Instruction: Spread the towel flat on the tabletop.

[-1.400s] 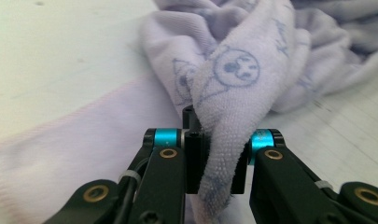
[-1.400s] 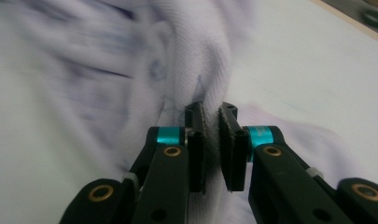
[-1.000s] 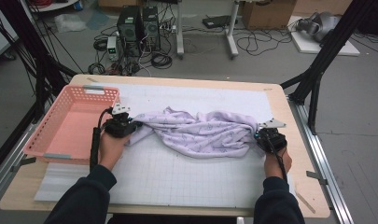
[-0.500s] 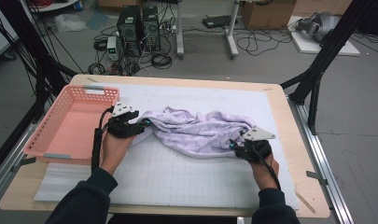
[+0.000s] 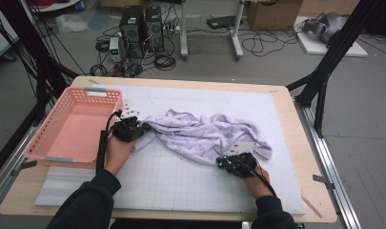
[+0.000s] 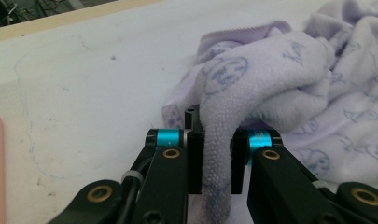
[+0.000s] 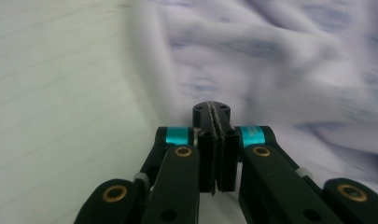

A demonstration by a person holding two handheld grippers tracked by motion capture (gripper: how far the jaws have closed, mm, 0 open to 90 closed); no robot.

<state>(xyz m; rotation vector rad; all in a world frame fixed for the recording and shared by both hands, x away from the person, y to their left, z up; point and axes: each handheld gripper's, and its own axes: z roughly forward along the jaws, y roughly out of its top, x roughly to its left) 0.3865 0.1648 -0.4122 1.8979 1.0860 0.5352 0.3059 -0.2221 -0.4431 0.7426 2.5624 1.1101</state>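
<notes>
A crumpled lavender printed cloth (image 5: pixel 205 136) lies across the middle of the white gridded mat (image 5: pixel 181 186). At its left end my left gripper (image 5: pixel 145 129) has just been closing and is shut on a fold. In the left gripper view that fold of cloth (image 6: pixel 280 70) runs down between the pads of the left gripper (image 6: pixel 214 140). My right gripper (image 5: pixel 224 162) sits at the cloth's near edge, right of centre. It has just been closing too. In the right gripper view the right gripper (image 7: pixel 216 116) has its pads pressed together with nothing between them, the cloth (image 7: pixel 280 60) blurred just beyond.
A pink plastic basket (image 5: pixel 62 159) stands on the left side of the table, just left of my left hand. The mat reaches toward the table's wooden edges (image 5: pixel 309 191). Black frame posts, computers and cables are on the floor beyond the table.
My right gripper has slid left and toward the person along the cloth's near edge, away from the cloth's right end. The left gripper has stayed at the left end.
</notes>
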